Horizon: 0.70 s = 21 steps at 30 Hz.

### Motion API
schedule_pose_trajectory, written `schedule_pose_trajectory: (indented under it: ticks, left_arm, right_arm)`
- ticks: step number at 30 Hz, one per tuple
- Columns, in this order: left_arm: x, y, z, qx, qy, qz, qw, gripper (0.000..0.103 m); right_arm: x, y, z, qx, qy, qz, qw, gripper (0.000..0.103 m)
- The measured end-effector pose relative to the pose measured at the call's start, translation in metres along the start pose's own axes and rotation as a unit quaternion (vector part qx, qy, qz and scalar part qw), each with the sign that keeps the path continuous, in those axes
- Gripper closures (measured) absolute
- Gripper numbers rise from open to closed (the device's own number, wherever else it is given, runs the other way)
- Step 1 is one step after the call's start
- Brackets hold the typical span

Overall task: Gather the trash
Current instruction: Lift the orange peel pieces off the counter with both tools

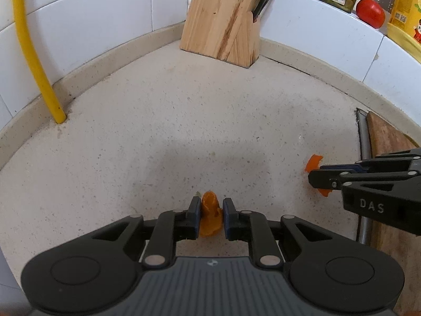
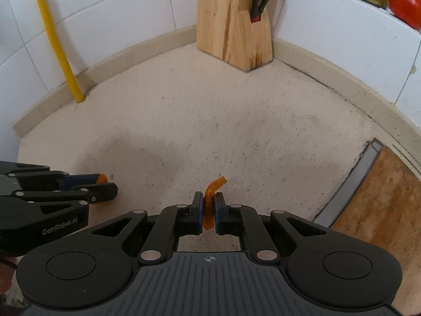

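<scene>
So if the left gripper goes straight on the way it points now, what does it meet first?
Most likely the bare countertop: the left gripper, holding an orange peel, points steeply down at it. The wooden knife block stands further on, though depth is unclear.

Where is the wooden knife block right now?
In both wrist views the wooden knife block stands at the far corner of the countertop against the white tiles, right of the yellow pipe.
</scene>
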<state>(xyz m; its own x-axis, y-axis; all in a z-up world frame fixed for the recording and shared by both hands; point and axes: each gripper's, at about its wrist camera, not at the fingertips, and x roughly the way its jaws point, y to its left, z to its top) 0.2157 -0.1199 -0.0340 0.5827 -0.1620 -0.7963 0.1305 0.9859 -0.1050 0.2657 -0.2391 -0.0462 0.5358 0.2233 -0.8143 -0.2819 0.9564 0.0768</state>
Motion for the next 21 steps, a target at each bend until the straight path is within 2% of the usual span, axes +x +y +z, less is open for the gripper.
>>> schedule_pose_trajectory:
  ticks: [7,12,14,16,18,21]
  left_arm:
    - [-0.002,0.0,-0.001,0.007,-0.01,-0.001,0.9999,0.09]
    - [-0.004,0.0,-0.003,0.011,-0.009,0.004,0.9999,0.088]
    - [-0.006,-0.001,-0.005,0.014,-0.009,0.001,0.9999,0.079]
    - [-0.008,-0.003,-0.006,0.019,-0.007,0.002,0.9998,0.078]
    - [-0.01,-0.002,-0.008,0.021,-0.007,0.008,0.9997,0.086]
    - [-0.013,0.005,-0.007,0.003,-0.003,-0.004,1.0,0.091]
  right_arm:
    - [0.01,0.0,0.0,-0.006,0.007,0.004,1.0,0.09]
    - [0.013,0.001,0.0,-0.008,0.007,0.007,1.0,0.08]
    - [0.013,0.001,-0.001,-0.01,0.006,0.006,1.0,0.079]
    - [0.012,0.003,-0.002,-0.014,0.003,0.006,1.0,0.073]
    - [0.012,0.006,-0.004,-0.018,0.002,0.0,1.0,0.075]
    - [0.01,0.011,-0.006,-0.019,0.003,-0.011,1.0,0.086]
